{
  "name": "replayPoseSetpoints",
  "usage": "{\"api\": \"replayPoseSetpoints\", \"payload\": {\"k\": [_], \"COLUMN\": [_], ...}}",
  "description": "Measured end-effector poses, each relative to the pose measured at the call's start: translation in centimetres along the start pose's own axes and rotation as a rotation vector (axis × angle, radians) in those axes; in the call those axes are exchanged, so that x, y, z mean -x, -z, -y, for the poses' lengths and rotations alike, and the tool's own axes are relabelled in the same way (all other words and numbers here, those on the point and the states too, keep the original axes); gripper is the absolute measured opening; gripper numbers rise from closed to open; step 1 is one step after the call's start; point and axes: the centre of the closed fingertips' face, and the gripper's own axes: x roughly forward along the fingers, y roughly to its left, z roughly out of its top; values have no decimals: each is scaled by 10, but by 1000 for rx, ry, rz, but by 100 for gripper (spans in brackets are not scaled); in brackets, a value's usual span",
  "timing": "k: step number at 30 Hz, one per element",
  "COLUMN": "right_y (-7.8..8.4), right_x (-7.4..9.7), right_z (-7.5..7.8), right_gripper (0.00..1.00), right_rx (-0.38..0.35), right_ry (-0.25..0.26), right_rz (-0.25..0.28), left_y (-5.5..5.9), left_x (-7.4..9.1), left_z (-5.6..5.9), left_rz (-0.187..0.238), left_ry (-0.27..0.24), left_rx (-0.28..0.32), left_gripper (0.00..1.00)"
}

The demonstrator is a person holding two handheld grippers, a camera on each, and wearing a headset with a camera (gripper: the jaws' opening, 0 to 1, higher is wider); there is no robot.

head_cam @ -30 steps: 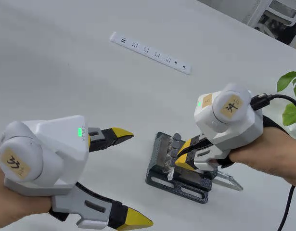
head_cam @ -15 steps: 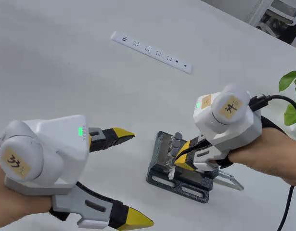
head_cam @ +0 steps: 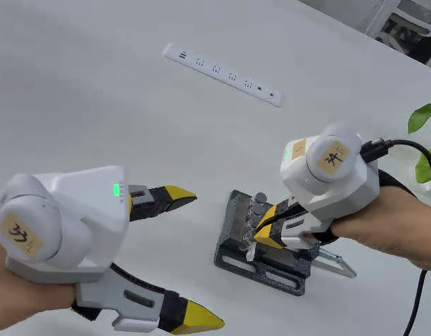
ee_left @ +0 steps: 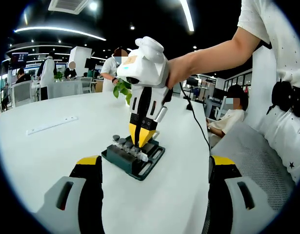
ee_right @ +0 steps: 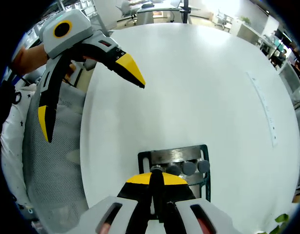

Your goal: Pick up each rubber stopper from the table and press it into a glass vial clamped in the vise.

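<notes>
Rubber stoppers (ee_right: pixel 189 167) cap the glass vials (head_cam: pixel 255 211) standing in the vise (head_cam: pixel 261 262). The right gripper (head_cam: pixel 263 238), jaws closed with no visible load, bears on the row's near end; off-axis pressure could crack a vial. The left gripper (head_cam: pixel 190 259) hovers wide open, apart from the vise.

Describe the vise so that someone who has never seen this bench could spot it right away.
On the big white table, look just under the tips of the right tool. There sits a dark grey vise clamping a short row of small vials with grey stoppers. It is the one dark, blocky item on the table; the power strip farther back is white, long and flat.
</notes>
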Motion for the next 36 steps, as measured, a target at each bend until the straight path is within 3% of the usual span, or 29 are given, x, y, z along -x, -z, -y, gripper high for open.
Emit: {"api": "replayPoseSetpoints", "payload": {"k": [6, 17, 36], "right_y": [1, 1, 1], "right_x": [0, -3, -6], "right_z": [0, 0, 0], "right_gripper": [1, 1, 1], "right_rx": [6, 37, 43], "right_ry": [-3, -22, -29], "right_rz": [-7, -71, -113], "left_y": [1, -1, -4], "left_x": [0, -1, -2], "left_z": [-1, -3, -5], "left_rz": [-1, 7, 15], "left_ry": [0, 0, -5], "left_rx": [3, 1, 1], "left_gripper": [89, 88, 88]}}
